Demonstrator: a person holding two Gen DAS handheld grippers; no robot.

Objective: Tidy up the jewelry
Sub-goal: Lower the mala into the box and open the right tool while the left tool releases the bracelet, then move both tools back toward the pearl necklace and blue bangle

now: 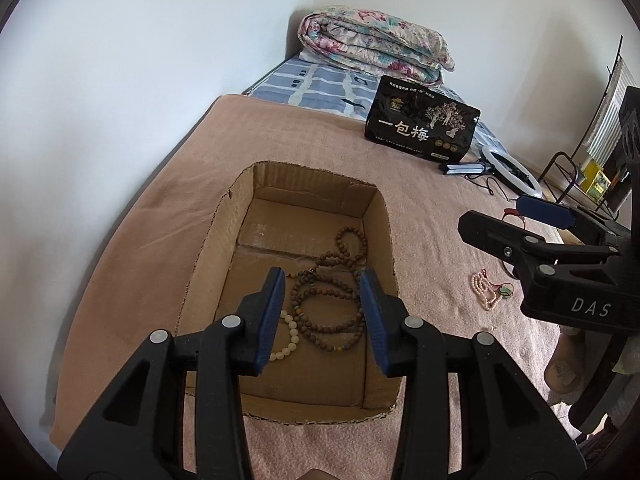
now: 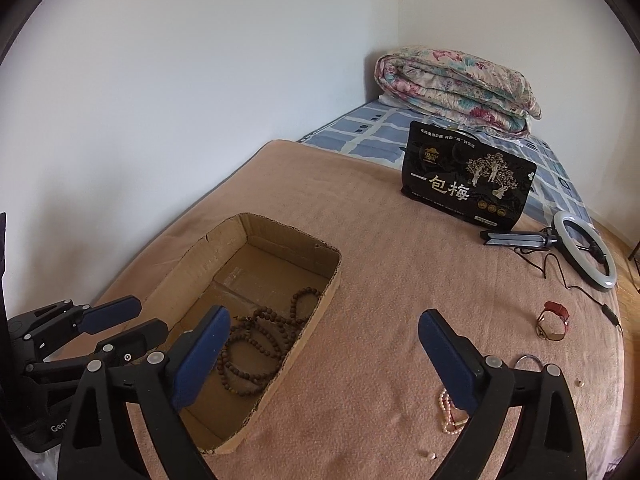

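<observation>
Cardboard box (image 1: 224, 240) holding brown bead strands (image 1: 332, 300), cream bracelet (image 1: 288, 340), left gripper (image 1: 324, 312) and right gripper (image 2: 320, 352) agape, empty

Your bed (image 2: 380, 280) wears a pink blanket. On it: cardboard box (image 2: 316, 316) left, black package (image 2: 468, 184) far, ring light (image 2: 586, 250) right, red watch (image 2: 554, 320), pink pearl strand (image 2: 450, 416) near; folded quilt (image 2: 456, 84) farthest.

My way down into the open cardboard box (image 1: 382, 216) is free; its walls fence the brown beads (image 1: 328, 300).
</observation>
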